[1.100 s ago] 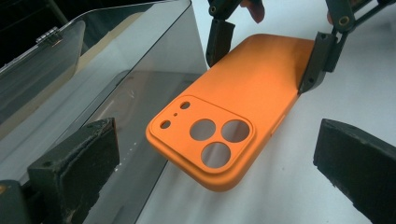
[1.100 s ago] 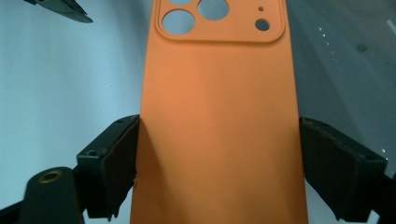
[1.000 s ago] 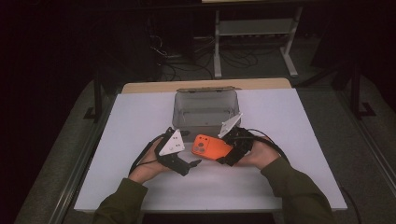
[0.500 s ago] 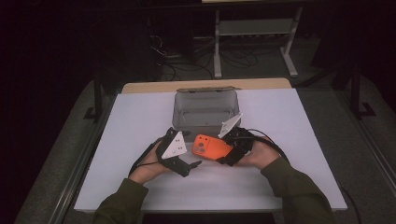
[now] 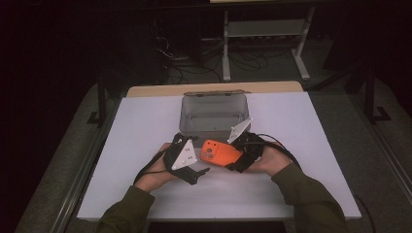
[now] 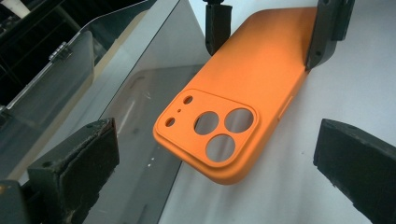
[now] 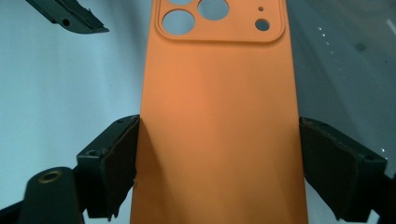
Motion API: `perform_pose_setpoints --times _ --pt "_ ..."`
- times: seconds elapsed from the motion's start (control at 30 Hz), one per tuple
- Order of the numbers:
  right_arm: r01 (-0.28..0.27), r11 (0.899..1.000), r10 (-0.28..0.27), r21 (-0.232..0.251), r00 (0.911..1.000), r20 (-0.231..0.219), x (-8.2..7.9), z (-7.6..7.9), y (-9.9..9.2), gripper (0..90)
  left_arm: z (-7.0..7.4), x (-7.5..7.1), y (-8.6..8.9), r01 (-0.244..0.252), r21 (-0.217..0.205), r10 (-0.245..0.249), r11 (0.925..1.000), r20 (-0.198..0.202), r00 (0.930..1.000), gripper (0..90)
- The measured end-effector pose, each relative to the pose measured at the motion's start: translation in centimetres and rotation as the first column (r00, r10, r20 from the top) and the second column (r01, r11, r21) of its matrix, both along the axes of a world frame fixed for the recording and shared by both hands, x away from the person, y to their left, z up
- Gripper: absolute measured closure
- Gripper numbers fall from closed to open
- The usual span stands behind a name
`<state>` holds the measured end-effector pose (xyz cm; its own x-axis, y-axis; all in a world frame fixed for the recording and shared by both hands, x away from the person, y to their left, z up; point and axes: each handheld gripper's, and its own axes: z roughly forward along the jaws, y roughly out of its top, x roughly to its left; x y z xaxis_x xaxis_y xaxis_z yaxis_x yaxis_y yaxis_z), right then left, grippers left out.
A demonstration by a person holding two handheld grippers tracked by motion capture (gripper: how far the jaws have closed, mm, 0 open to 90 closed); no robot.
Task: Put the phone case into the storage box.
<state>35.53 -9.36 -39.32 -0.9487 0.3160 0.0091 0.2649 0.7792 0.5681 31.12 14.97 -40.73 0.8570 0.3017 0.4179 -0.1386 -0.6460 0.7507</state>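
An orange phone case (image 5: 219, 153) is held just above the white table (image 5: 311, 126), in front of a clear plastic box (image 5: 214, 114). My right gripper (image 5: 237, 158) is shut on the case's long sides. In the right gripper view the case (image 7: 219, 93) sits between both pads (image 7: 116, 158), camera cutouts pointing away. My left gripper (image 5: 198, 171) is open at the case's camera end. In the left gripper view the case (image 6: 233, 107) hangs between and beyond the wide-apart pads (image 6: 79, 172), untouched by them.
The clear box (image 6: 116, 93) stands open with its lid tipped back, just behind the case. A wooden strip (image 5: 214, 89) edges the table's far side. Cables trail from both grippers over the table. One jaw of the left gripper (image 7: 70, 16) shows beyond the case.
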Motion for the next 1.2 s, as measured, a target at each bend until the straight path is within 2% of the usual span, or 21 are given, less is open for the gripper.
perform_pose_setpoints --times 0.37,0.8,1.2 --pt "0.000 1.000 0.000 0.000 1.0000 0.000 0.00 0.01 -0.01 15.7 -0.22 -0.30 -0.28 -0.001 0.048 -0.002 0.9989 0.062 0.9981 0.0" --pt "0.005 1.000 -0.005 0.000 1.0000 -0.003 -0.06 0.00 0.04 15.7 -0.35 -0.52 -0.49 0.001 0.078 -0.009 0.9969 0.104 0.9945 0.0" --pt "0.006 1.000 -0.006 -0.002 1.0000 -0.006 -0.06 -0.02 0.05 15.7 -0.41 -0.84 -0.75 0.001 0.126 -0.022 0.9920 0.163 0.9865 0.0"
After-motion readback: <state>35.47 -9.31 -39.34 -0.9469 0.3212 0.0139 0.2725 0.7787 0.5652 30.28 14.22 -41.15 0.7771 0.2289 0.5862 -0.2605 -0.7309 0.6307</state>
